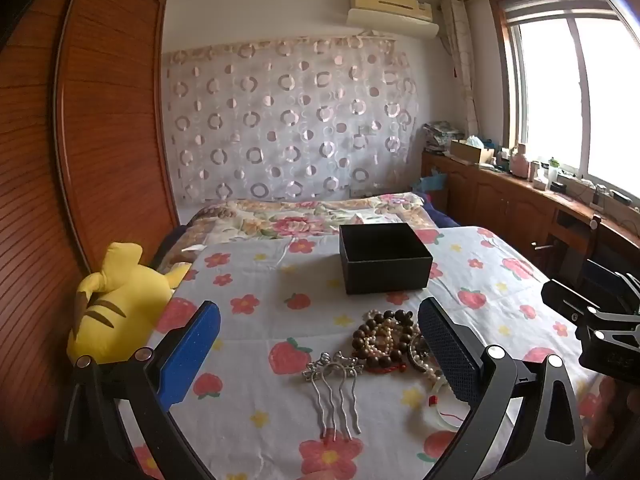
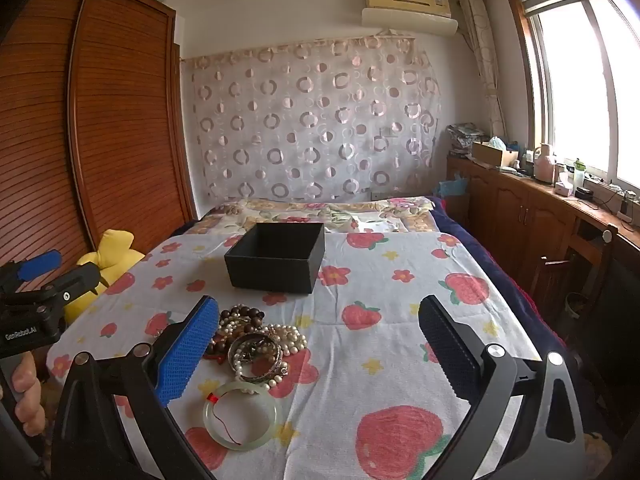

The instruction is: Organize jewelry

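An open black box (image 1: pixel 385 260) stands on the strawberry-print sheet; it also shows in the right wrist view (image 2: pixel 276 258). In front of it lies a heap of brown bead and pearl strings (image 1: pixel 386 336), a silver hair comb (image 1: pixel 336 384) and a pale jade bangle (image 2: pixel 240 416) with a red thread. A metal bangle (image 2: pixel 256 356) lies on the pearls. My left gripper (image 1: pixel 320 356) is open and empty above the comb. My right gripper (image 2: pixel 320 356) is open and empty, with the heap by its left finger.
A yellow plush toy (image 1: pixel 116 300) lies at the bed's left edge beside a wooden wardrobe (image 1: pixel 80 140). A floral quilt (image 1: pixel 312 216) lies behind the box. A wooden sideboard (image 2: pixel 540 208) with small items runs under the window on the right.
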The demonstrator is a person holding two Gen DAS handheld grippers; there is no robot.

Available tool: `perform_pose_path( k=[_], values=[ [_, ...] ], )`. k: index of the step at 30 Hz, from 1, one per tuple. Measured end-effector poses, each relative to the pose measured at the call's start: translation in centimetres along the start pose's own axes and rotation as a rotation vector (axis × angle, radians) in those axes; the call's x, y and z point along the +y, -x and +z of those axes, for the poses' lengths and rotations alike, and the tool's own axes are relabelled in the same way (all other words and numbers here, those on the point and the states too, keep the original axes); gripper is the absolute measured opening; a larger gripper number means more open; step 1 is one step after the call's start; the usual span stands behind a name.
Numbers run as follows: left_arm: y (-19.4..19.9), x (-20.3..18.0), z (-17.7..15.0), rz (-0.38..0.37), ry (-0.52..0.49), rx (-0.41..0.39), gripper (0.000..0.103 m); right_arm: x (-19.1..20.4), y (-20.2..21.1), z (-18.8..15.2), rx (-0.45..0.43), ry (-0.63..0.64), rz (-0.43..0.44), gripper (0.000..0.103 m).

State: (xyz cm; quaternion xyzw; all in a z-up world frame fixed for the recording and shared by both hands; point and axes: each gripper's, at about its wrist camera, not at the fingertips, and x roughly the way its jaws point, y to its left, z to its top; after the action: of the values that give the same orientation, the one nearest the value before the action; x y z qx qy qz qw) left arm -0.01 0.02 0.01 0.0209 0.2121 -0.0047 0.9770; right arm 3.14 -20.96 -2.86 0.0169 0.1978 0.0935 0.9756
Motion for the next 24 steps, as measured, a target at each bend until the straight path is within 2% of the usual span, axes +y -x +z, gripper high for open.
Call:
perform_pose_path(
  k=[24],
  values=[
    [0.01, -0.02, 0.00, 0.001, -0.003, -0.005, 0.096, 0.01, -0.03, -0.01, 0.008, 0.002, -0.001, 0.101]
  ],
)
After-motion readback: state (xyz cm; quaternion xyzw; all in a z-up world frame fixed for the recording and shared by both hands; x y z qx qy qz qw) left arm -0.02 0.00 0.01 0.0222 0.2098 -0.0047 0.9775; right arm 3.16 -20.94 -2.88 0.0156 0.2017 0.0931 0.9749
